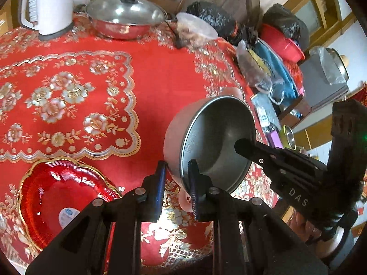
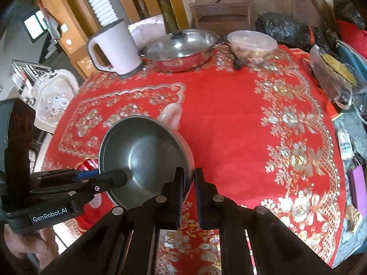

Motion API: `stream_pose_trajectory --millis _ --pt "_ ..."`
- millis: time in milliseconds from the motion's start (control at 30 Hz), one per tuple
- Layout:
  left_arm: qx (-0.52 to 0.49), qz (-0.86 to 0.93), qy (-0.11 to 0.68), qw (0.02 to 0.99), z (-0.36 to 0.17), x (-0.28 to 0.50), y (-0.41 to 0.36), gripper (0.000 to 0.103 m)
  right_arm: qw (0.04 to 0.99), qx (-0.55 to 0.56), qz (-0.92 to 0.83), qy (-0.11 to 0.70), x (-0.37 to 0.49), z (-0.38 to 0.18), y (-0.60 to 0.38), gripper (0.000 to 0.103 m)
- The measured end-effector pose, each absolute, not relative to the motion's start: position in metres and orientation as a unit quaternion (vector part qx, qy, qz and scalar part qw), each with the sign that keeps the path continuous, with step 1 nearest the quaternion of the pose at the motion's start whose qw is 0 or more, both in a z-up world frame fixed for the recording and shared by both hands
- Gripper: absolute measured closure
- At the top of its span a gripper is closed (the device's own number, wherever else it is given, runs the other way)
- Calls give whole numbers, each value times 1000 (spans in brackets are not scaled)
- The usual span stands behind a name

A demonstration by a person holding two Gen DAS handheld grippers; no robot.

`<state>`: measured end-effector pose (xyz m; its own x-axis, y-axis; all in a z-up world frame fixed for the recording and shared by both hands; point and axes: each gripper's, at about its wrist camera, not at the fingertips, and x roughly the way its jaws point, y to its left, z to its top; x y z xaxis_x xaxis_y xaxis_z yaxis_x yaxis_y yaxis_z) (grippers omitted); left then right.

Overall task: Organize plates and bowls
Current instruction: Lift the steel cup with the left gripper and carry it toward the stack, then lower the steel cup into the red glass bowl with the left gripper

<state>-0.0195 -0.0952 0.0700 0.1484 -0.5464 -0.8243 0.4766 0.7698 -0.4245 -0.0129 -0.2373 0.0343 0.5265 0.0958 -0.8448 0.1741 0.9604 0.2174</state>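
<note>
In the left wrist view the left tool (image 1: 177,181) is seen clamped on the near rim of the tilted grey bowl (image 1: 220,142), while in the right wrist view the right tool (image 2: 189,190) is clamped on its right rim above the counter (image 2: 229,126), so both grips should be kept level.

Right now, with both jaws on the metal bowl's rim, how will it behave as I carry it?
The metal bowl looks rigid, so it should not flex. Its smooth rim is pinched by thin pads, so it may slip or pivot; it already hangs tilted. It looks thin-walled and empty, probably light for the left gripper and right gripper.
</note>
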Motion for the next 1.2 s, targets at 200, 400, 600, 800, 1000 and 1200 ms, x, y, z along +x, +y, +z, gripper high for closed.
stream_pose_trajectory --millis 200,400,600,800,1000,1200 --pt "-50 -319 552 768 83 -26 -80 86 867 146 28 475 -6 58 -233 93" --pt "-90 -292 548 779 99 -25 -53 86 864 134 81 479 8 71 -216 93" --pt "-98 -264 550 786 113 -19 -21 87 851 108 136 495 29 80 -185 92" --pt "-99 -239 555 791 115 -25 15 86 829 107 187 516 42 80 -151 92" --pt "-114 -211 593 768 83 -37 47 86 781 131 221 570 48 43 -122 90" --pt "-131 -186 627 745 42 -46 68 86 740 148 219 618 45 -4 -101 91"
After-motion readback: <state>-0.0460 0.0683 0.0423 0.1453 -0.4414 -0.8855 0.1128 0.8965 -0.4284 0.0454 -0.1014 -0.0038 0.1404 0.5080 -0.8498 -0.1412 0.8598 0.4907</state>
